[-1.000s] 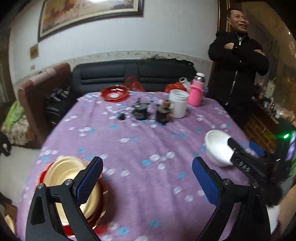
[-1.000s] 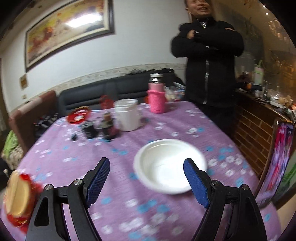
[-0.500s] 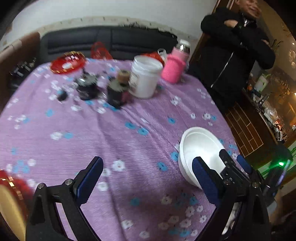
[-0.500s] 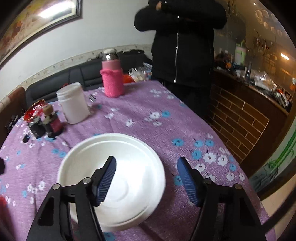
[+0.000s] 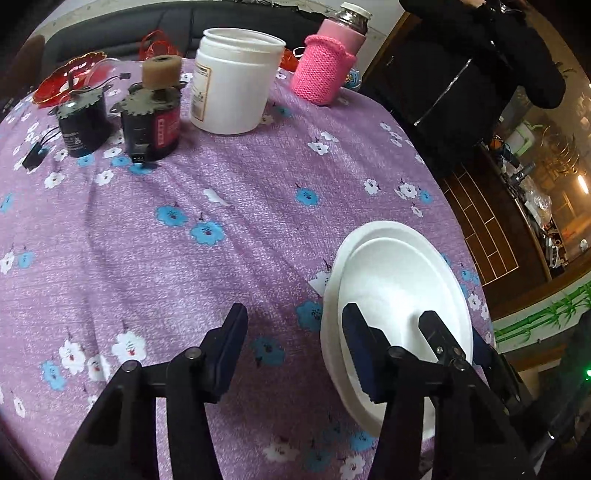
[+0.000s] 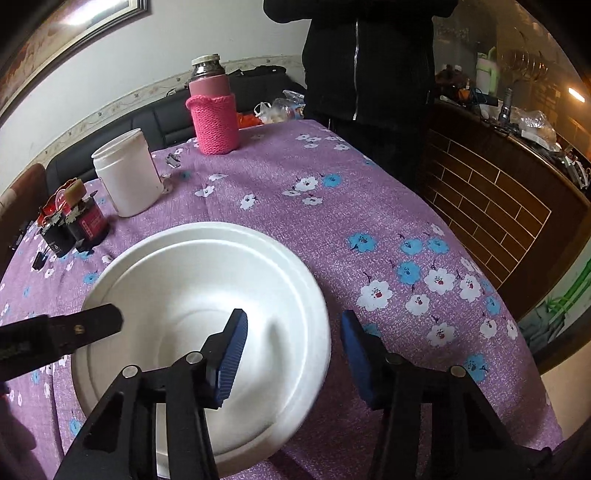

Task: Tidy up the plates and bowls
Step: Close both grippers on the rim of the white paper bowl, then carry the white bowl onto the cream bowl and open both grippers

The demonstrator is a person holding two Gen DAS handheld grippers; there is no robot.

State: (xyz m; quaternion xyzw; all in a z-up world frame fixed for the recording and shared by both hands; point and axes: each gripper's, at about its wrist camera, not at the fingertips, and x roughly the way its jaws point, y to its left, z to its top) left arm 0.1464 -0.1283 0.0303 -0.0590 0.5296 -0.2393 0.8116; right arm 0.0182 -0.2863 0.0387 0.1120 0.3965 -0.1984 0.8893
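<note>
The left wrist view looks down on a surface (image 5: 258, 229) covered with a purple flowered cloth. At its far side stand a white plastic jar (image 5: 236, 79), a flask in a pink knitted sleeve (image 5: 327, 70), two small dark motors (image 5: 122, 118) with wires, and a red dish (image 5: 66, 79) behind them. A person in a black jacket (image 5: 469, 70) stands beyond the far right edge. None of these lies between the claws and the white bowl (image 5: 399, 280), which sits near the surface's right edge and looks like a bowl resting in a second white piece whose rim shows around it.

The left claw (image 5: 295, 347) points steeply down with its jaws closing. Its right finger is over the bowl's near left rim and its left finger is over bare cloth, so the rim lies between them; the pads do not yet press on it. A dark finger of the right claw (image 5: 439, 332) reaches into the bowl from the right.

The right wrist view shows the same bowl (image 6: 192, 295) from the other side, filling the lower left. The right claw (image 6: 291, 354) also tilts down, jaws closing, its left finger inside the bowl and its right finger outside over the cloth, the right rim between them with a gap on both sides. Here the left claw's finger (image 6: 92, 325) enters from the left edge over the rim. Only this view shows the brick-faced counter (image 6: 491, 206) with its clutter and a framed picture (image 6: 74, 22) on the wall; only the left wrist view shows the red dish clearly.
</note>
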